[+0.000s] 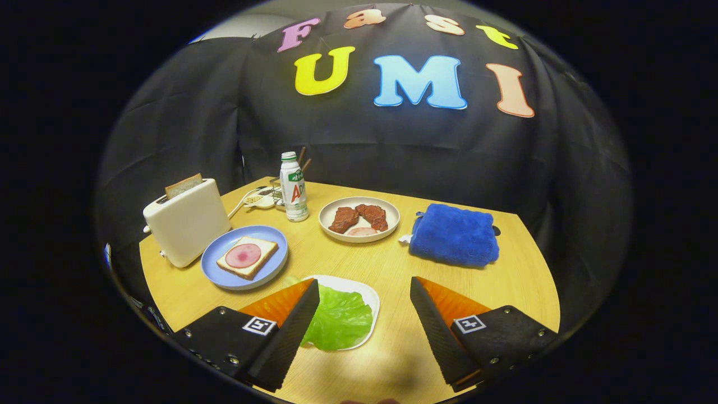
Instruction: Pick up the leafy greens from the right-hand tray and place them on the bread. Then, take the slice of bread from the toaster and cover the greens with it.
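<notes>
A: Status on the tool [364, 292]?

B: My tool's fingers are spread wide, pinching nothing. It hangs above the desk [505, 264].

A: Where are the greens?

B: The leafy greens [339, 320] lie on a white tray [367, 294] just ahead of my left finger, which covers their left edge. So they're off-centre: left of the gap, not between the fingers.

A: So which way next?

B: My read: shift left and down until the leaf sits between the fingers. It lies flat and has no obvious long axis, so I'd go for the near right edge.

A: And the target?

B: The bread [247, 257], topped with a ham slice, is on the blue plate [224, 278] beyond the greens, further left. The toaster [185, 221] stands just left of that plate, with the second slice [183, 185] sticking up out of it.

A: Anything in the way?

B: No. The bottle [293, 188], meat plate [359, 219] and blue towel [454, 234] are well apart from that path.
</notes>
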`<state>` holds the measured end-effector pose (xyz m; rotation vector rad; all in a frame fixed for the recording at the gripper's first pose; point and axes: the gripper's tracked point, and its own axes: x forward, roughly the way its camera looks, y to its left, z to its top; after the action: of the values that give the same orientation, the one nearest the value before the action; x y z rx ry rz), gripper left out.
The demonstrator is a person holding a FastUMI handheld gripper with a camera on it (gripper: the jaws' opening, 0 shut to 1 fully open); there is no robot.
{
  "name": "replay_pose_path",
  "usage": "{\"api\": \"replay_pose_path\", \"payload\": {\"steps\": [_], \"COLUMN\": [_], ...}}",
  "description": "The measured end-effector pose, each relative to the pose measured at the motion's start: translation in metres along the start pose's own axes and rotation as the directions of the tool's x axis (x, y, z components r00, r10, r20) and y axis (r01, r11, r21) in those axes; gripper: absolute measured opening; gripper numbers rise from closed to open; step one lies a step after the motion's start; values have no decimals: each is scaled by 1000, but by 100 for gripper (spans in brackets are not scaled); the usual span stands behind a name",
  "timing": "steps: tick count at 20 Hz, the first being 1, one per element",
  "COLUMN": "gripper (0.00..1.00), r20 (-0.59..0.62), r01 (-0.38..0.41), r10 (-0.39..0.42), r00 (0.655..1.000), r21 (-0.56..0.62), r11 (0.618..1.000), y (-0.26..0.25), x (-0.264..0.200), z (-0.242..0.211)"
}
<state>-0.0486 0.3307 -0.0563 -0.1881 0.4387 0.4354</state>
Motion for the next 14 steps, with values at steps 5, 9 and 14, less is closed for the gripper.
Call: {"api": "replay_pose_path", "payload": {"steps": [5,9,14], "gripper": [100,100,100], "r20": [-127,-203,-323], "r01": [-61,-59,-37], "r10": [55,49,22], "r00": [990,978,946], "r21": [-46,-43,-40], "r11": [997,997,998], "y": [31,41,45], "x": [27,48,67], "z": [-27,-49,-85]}}
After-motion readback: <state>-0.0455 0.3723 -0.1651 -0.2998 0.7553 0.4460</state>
